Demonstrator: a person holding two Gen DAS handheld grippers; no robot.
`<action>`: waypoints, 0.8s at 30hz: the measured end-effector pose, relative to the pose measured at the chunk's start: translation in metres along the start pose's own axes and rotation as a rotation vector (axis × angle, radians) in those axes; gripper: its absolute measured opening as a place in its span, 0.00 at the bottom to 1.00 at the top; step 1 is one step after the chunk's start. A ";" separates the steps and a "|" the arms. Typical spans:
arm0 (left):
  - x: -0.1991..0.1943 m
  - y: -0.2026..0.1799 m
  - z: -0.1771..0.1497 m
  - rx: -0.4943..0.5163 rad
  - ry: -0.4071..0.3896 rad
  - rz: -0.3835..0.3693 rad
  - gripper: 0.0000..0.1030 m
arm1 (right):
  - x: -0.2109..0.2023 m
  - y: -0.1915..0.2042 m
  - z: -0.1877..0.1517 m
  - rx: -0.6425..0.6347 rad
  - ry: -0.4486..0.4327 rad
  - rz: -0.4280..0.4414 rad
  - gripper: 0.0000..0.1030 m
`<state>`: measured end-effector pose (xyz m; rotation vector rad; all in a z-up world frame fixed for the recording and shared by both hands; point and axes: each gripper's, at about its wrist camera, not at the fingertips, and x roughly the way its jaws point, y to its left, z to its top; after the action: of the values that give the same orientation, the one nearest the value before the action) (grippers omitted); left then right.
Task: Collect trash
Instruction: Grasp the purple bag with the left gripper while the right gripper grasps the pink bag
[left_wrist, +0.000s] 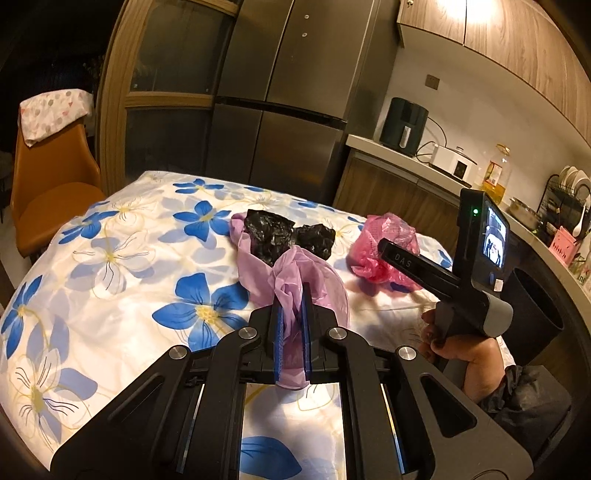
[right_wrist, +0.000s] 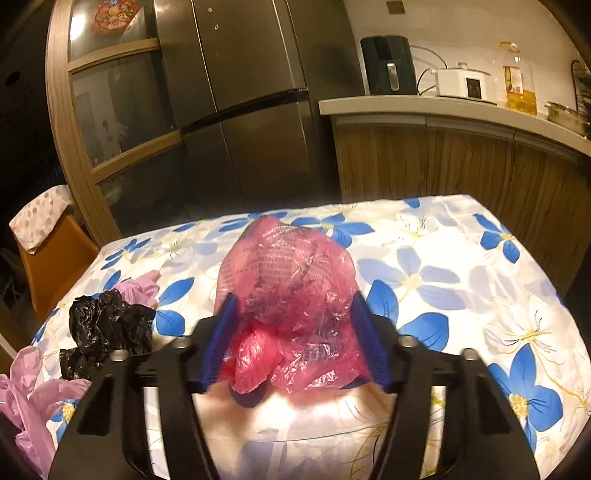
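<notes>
Bagging step — two grabs under way
Left gripper (left_wrist: 293, 314) clenched on lilac bag (left_wrist: 295, 273); right gripper (right_wrist: 291, 332), jaws unclosed, straddles pink bag (right_wrist: 288, 266) mid-tabletop (right_wrist: 461, 295) — next, squeeze and lift.

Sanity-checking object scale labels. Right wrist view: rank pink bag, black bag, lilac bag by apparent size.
1. pink bag: largest, though it sits nearest the camera, so partly inflated.
2-3. black bag and lilac bag: look similar; the lilac bag is cut off by the frame edge, so unranked.
</notes>
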<state>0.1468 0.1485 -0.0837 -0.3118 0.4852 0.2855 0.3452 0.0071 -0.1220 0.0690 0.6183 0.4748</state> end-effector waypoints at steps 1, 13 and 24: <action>-0.001 0.000 0.000 0.002 -0.002 0.002 0.07 | 0.001 0.000 -0.001 -0.003 0.011 0.006 0.42; -0.015 -0.009 0.002 0.024 -0.023 0.002 0.07 | -0.021 0.005 -0.010 -0.053 -0.003 0.029 0.09; -0.016 -0.038 -0.001 0.064 -0.030 -0.018 0.07 | -0.097 -0.020 -0.025 -0.035 -0.071 0.046 0.09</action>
<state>0.1456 0.1099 -0.0678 -0.2487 0.4608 0.2562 0.2700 -0.0563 -0.0933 0.0668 0.5400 0.5255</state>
